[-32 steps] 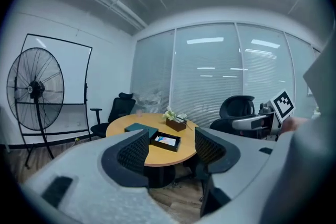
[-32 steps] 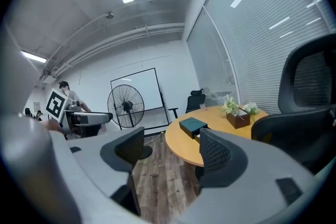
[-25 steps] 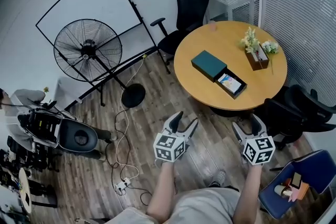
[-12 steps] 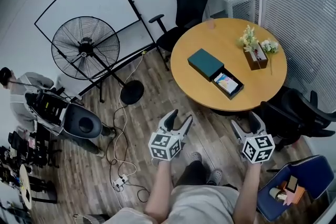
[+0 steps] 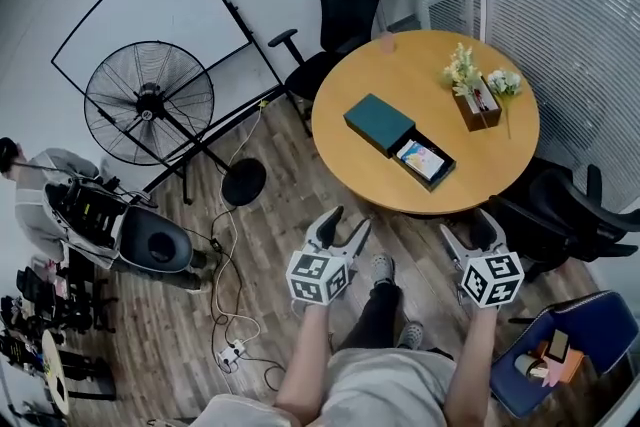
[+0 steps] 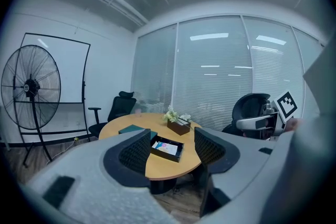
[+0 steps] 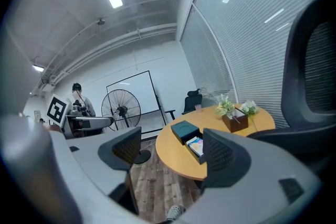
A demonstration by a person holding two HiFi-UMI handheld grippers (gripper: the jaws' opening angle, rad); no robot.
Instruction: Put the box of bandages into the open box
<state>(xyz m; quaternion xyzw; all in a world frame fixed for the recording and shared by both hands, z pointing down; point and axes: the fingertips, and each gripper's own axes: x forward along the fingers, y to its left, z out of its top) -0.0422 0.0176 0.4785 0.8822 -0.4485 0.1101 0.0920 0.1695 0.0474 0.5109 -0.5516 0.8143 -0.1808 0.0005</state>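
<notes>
The left claw point(image 5: 349, 224) and right claw point(image 5: 467, 228) both hang wide and empty above the floor point(image 5: 268, 250), well short of the round counter point(image 5: 368, 170). The box of bandages point(image 5: 423, 158) lies inside the open box point(image 5: 443, 176) there.

Office meeting room: round table point(image 5: 370, 160), swivel chairs point(image 5: 335, 20), whiteboard point(image 5: 150, 10), blinds point(image 5: 570, 5).

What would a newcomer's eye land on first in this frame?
Probably the round wooden table at upper right, carrying a teal box, an open box with a colourful pack inside, and a flower arrangement. A big floor fan stands at left before a whiteboard. Near the bottom, the left hand-held gripper and right hand-held gripper hover open and empty, short of the table.
</notes>
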